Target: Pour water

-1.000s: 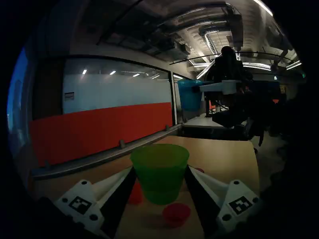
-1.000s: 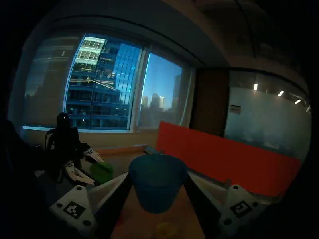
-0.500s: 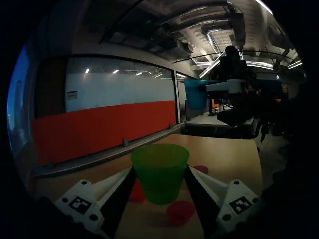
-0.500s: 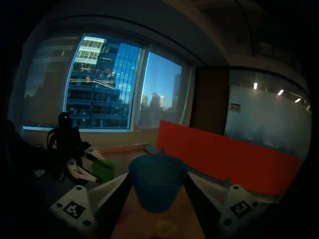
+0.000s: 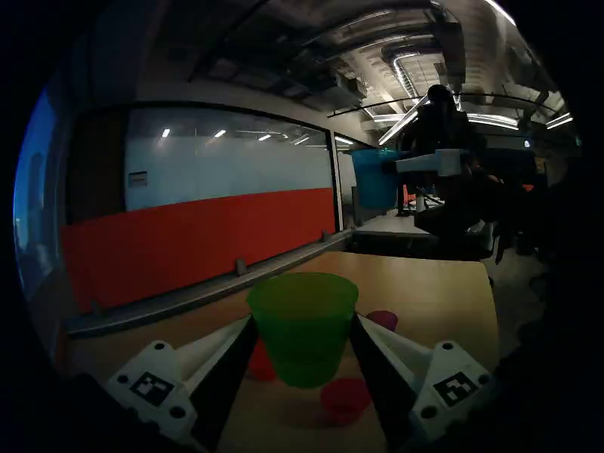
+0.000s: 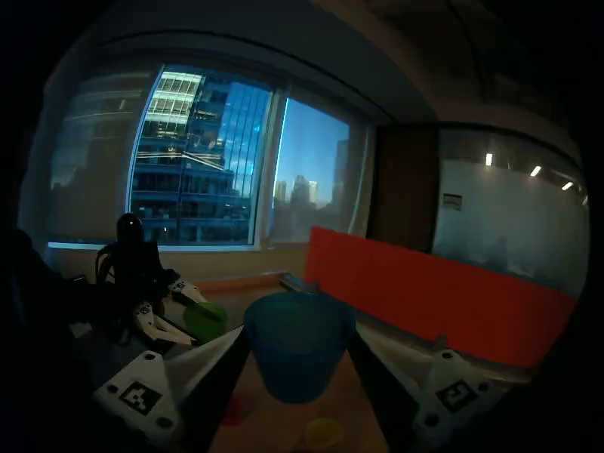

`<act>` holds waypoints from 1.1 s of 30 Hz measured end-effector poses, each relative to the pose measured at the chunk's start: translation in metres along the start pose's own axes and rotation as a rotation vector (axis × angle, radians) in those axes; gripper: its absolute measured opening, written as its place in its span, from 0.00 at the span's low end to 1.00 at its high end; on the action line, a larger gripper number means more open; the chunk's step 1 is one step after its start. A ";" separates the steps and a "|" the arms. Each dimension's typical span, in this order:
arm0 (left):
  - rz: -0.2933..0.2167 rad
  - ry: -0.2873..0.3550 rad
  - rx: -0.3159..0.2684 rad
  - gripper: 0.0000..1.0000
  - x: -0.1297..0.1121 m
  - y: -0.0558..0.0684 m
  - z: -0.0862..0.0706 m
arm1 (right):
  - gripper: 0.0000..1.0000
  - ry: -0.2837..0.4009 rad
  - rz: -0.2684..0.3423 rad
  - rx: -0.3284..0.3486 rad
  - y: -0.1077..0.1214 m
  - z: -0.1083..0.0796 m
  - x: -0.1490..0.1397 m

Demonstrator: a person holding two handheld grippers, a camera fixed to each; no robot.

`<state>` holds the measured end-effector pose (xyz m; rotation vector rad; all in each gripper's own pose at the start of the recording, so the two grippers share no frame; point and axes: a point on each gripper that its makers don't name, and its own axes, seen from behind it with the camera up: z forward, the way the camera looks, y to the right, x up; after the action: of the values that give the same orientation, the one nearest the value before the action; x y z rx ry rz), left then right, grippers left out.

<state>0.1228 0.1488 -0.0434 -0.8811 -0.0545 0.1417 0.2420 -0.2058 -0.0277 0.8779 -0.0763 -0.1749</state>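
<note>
Orange-banded glass wall [image 5: 196, 234] runs behind the wooden tabletop [image 5: 430, 294]. Left hand-held gripper [image 5: 303, 326] is clenched on the green cup [image 5: 303, 302], one finger pressing each side. The cup is upright, above small red round pieces [image 5: 343, 394] that lie on the tabletop. Right hand-held gripper [image 6: 300, 337] grasps the blue cup [image 6: 300, 362] the same way, upright and level, and faces a city window [image 6: 196, 158]. The left gripper view shows the blue cup farther off to the right, well above the tabletop.
</note>
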 end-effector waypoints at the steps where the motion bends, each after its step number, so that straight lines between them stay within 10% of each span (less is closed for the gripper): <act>1: 0.001 -0.005 0.000 0.82 -0.002 0.000 0.000 | 0.90 -0.003 0.001 0.004 -0.001 0.000 -0.002; 33: 0.013 -0.333 0.009 0.83 -0.103 -0.020 0.010 | 0.90 -0.179 0.002 0.113 -0.031 0.014 -0.090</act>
<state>0.0219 0.1291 -0.0207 -0.8422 -0.3590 0.2994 0.1476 -0.2195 -0.0418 0.9734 -0.2559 -0.2490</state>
